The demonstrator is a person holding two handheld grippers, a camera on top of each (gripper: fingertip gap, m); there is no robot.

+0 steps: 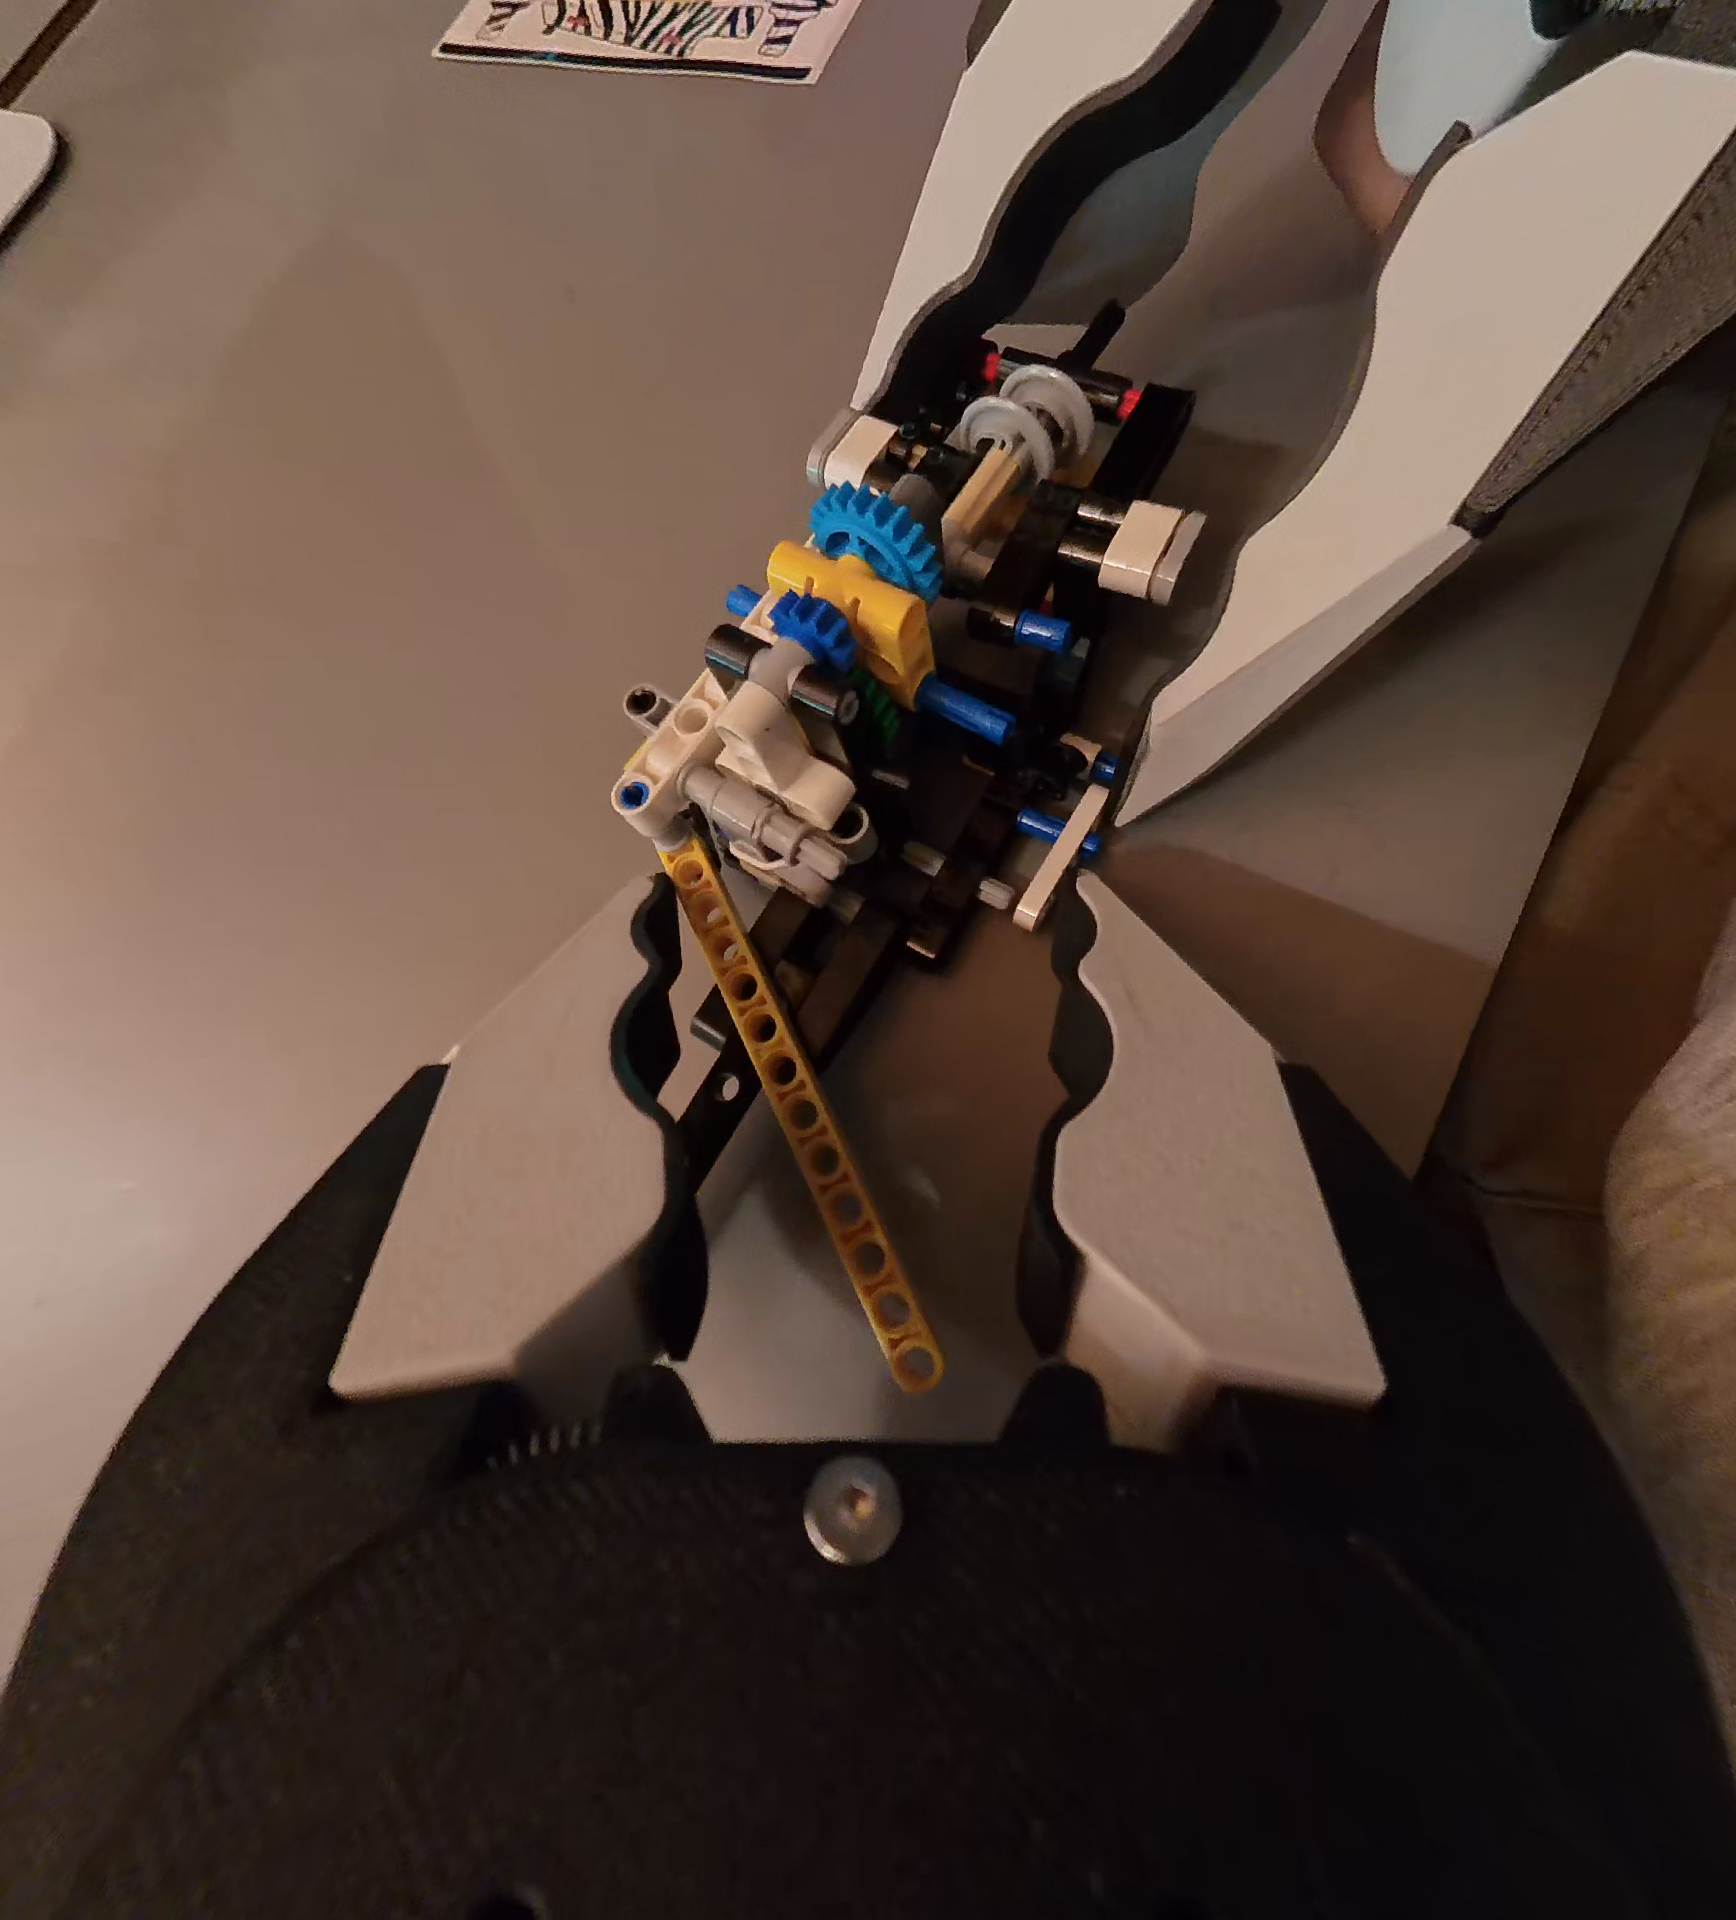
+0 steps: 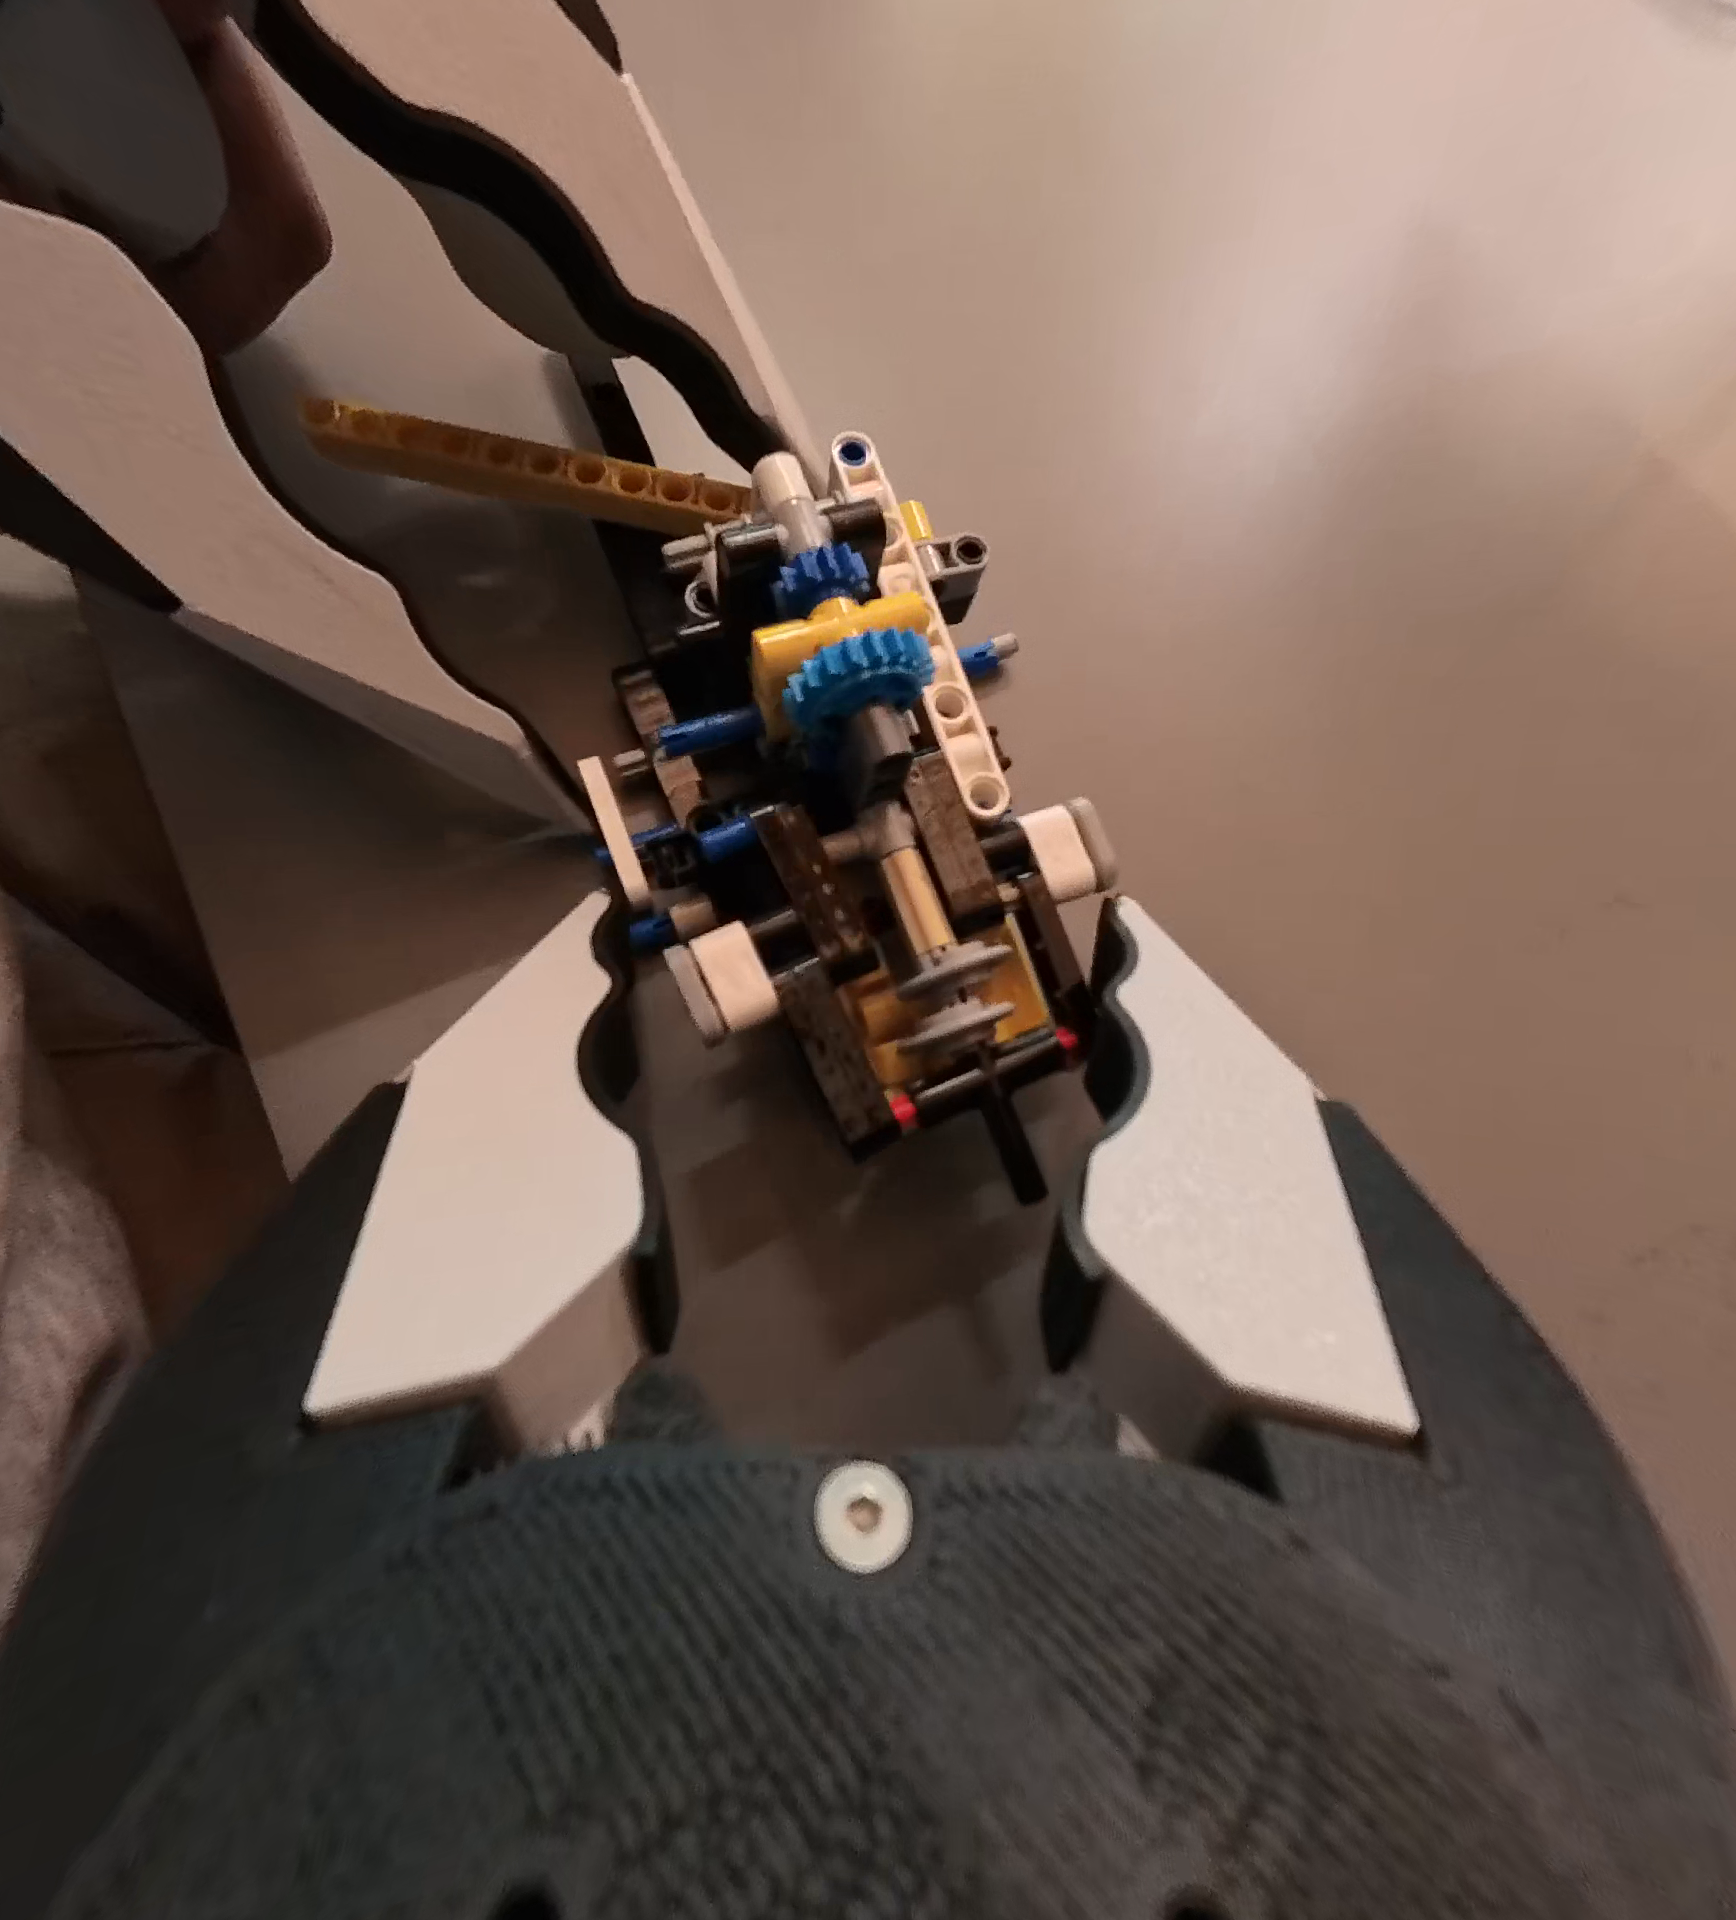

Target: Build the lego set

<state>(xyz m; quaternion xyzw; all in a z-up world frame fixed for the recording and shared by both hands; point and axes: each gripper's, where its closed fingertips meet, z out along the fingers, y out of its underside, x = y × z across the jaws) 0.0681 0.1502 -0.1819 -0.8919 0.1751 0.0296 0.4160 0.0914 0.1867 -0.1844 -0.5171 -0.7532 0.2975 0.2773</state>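
Half-built lego model (image 1: 905, 665) lay on grey worktop (image 1: 324, 623) between two facing grippers, both sets of jaws spread and unclenched around its ends; probably light, rigid, gears fragile, best gripped by black frame.

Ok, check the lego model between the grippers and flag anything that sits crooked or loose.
One thing stands out: the long yellow beam hangs off one end of the lego model, joined only at that end, and slants away from the black frame instead of lying along it. Its free end sticks out between the left gripper's fingers. Everything else looks seated.
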